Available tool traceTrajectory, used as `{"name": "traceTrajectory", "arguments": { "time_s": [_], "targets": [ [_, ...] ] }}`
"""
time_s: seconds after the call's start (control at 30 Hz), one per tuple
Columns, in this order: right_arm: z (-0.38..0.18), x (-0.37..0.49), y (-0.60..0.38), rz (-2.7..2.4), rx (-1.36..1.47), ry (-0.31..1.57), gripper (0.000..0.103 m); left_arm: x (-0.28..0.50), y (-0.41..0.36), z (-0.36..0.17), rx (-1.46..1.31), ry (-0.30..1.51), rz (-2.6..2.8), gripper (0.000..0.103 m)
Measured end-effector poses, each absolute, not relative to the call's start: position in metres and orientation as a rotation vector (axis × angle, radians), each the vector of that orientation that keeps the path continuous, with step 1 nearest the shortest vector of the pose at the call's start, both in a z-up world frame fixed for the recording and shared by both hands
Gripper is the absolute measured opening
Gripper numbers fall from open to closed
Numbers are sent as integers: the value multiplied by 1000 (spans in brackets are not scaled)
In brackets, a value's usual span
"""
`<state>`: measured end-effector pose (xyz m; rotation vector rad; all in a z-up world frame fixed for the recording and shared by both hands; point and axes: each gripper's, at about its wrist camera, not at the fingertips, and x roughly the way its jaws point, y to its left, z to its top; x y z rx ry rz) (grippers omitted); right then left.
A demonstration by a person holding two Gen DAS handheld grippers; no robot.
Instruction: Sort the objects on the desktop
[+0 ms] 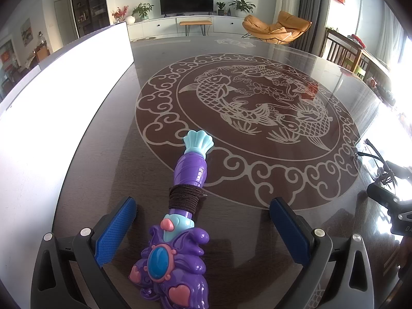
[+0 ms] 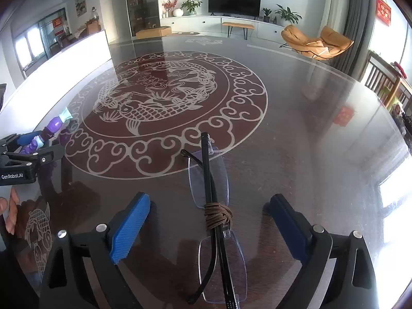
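A purple and teal toy wand [image 1: 185,206] with brown cord wound round its handle lies on the glass table between the fingers of my left gripper [image 1: 203,221]. The jaws stand wide open on either side of it, not touching. Folded rimless glasses [image 2: 216,213] with black arms, tied with brown cord, lie between the fingers of my right gripper [image 2: 208,224], also wide open and apart from them. In the right wrist view the left gripper [image 2: 33,141] and the wand [image 2: 51,131] show at far left.
The dark glass table [image 1: 257,206] bears a round fish pattern [image 1: 244,108]. A bright white panel [image 1: 64,97] runs along its left side. The right gripper's body [image 1: 386,200] shows at the right edge of the left wrist view. Chairs and a TV stand beyond.
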<state>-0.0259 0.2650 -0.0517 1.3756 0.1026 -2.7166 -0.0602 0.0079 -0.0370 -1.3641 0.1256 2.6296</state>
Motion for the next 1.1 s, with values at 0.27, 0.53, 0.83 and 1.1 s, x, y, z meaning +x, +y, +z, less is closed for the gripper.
{"name": "traceTrajectory", "arguments": {
  "time_s": [0.27,0.53,0.83,1.1],
  "targets": [
    [-54,-29,263,-2709,1388,104,102,-60,8,-37,-1364,126,2629,103],
    [-54,-29,263,-2708,1388,104,102,-61,8,-37,-1364,126,2629,103],
    [-54,-29,263,-2708,1388,104,102,-61,8,-37,-1364,126,2629,103],
    [-54,-29,263,-2708,1388,104,102,-61,8,-38,-1363,126,2629,103]
  ]
}}
